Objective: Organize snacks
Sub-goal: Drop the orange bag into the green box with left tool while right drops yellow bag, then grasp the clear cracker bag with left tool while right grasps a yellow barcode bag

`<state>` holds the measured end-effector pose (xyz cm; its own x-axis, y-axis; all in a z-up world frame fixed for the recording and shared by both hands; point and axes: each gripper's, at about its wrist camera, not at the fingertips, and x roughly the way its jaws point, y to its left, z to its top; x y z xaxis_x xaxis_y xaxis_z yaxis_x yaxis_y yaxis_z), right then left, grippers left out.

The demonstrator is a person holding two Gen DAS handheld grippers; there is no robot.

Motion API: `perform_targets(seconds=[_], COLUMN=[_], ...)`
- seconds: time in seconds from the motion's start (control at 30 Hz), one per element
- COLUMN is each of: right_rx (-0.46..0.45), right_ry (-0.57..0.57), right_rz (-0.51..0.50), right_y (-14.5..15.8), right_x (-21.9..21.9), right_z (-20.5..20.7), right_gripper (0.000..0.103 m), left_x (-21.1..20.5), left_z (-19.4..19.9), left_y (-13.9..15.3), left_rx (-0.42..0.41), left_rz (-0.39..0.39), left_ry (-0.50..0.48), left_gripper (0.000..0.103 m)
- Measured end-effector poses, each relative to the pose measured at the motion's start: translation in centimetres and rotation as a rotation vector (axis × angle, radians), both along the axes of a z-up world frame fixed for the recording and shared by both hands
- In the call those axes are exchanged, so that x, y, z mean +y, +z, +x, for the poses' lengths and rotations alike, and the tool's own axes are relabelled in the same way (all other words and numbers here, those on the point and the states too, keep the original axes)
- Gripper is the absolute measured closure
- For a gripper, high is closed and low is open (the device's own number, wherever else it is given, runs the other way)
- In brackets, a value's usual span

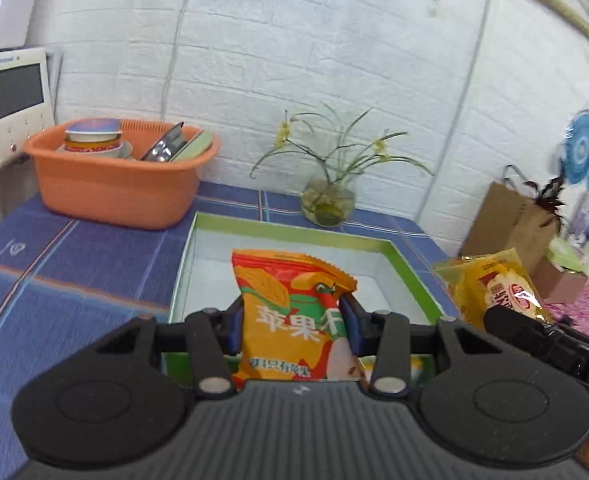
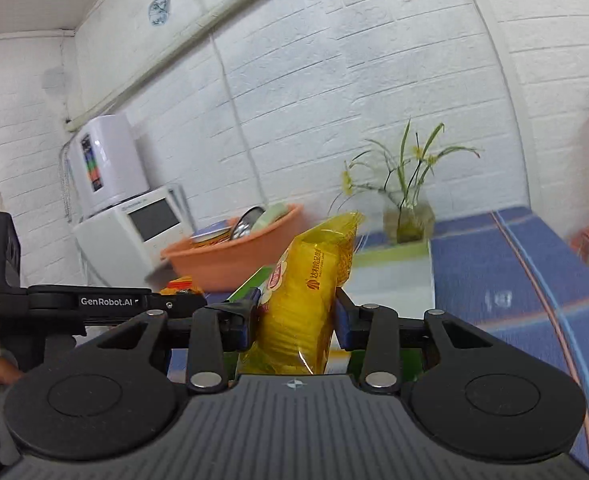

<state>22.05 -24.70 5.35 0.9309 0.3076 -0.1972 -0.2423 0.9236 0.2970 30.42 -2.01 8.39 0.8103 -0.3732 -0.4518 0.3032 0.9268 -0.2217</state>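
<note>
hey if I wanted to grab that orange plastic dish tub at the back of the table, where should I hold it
Grip the orange plastic dish tub by its rolled rim at the near right corner, coming from above with one finger inside. The walls are wide and smooth, and the dishes sit toward the left and middle.

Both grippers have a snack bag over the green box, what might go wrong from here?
The orange bag is pinched low, so it may flop when the left gripper releases. The yellow bag in the right gripper could miss the box. The glass vase could tip if bumped.
</note>
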Motion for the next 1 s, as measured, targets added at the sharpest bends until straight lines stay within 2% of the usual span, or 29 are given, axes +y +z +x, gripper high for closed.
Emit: perform_targets(seconds=[0.13, 0.17, 0.2, 0.23, 0.27, 0.3, 0.37, 0.47, 0.57, 0.73, 0.93, 1.0], right_rx=[0.112, 0.139, 0.172, 0.211, 0.234, 0.234, 0.171, 0.090, 0.063, 0.095, 0.222, 0.245], right_ry=[-0.041, -0.044, -0.061, -0.088, -0.110, -0.127, -0.139, -0.173, -0.207, -0.220, -0.241, -0.241], right_rz=[0.017, 0.011, 0.013, 0.032, 0.055, 0.074, 0.091, 0.047, -0.009, -0.107, -0.173, -0.209], right_y=[-1.7, -2.1, -2.5, -3.0, -3.2, -3.3, -2.9, -2.0, -1.3, -3.1, -5.4, -5.9], right_x=[-0.7, -0.7, -0.7, -0.9, -1.2, -1.5, -2.2, -2.8, -2.8, -1.6, 0.1, 0.8], right_z=[6.5, 7.7, 8.5, 9.2, 9.3, 9.1, 7.5, 4.5, 1.1, -4.4, -6.3, -6.3], right_gripper=[0.037, 0.033, 0.033, 0.023, 0.005, 0.000, 0.000, 0.000, 0.000, 0.000, 0.000, 0.000], left_x=[-2.0, -2.4, -2.4, -2.4, -2.1, -1.6, -0.3, 2.5, 5.5, 7.2, 5.8, 5.2], left_z=[5.4, 6.7, 7.8, 8.4, 8.8, 8.7, 7.5, 4.4, 1.2, -0.9, -0.6, -0.7], left_y=[-1.2, -1.6, -2.0, -2.3, -2.4, -2.4, -1.9, -1.3, -1.9, -4.9, -7.8, -8.2], left_rx=[-0.019, 0.000, 0.023, 0.034, 0.038, 0.030, -0.009, -0.034, -0.045, 0.060, 0.150, 0.147], left_rz=[0.118, 0.144, 0.156, 0.171, 0.184, 0.185, 0.164, 0.127, 0.086, 0.062, 0.129, 0.172], left_ry=[0.020, 0.011, 0.014, 0.016, 0.026, 0.034, 0.032, 0.067, 0.107, 0.062, 0.001, -0.002], left_gripper=[0.058, 0.049, 0.035, 0.036, 0.036, 0.036, 0.036, 0.035, 0.031, 0.030, 0.030, 0.028])
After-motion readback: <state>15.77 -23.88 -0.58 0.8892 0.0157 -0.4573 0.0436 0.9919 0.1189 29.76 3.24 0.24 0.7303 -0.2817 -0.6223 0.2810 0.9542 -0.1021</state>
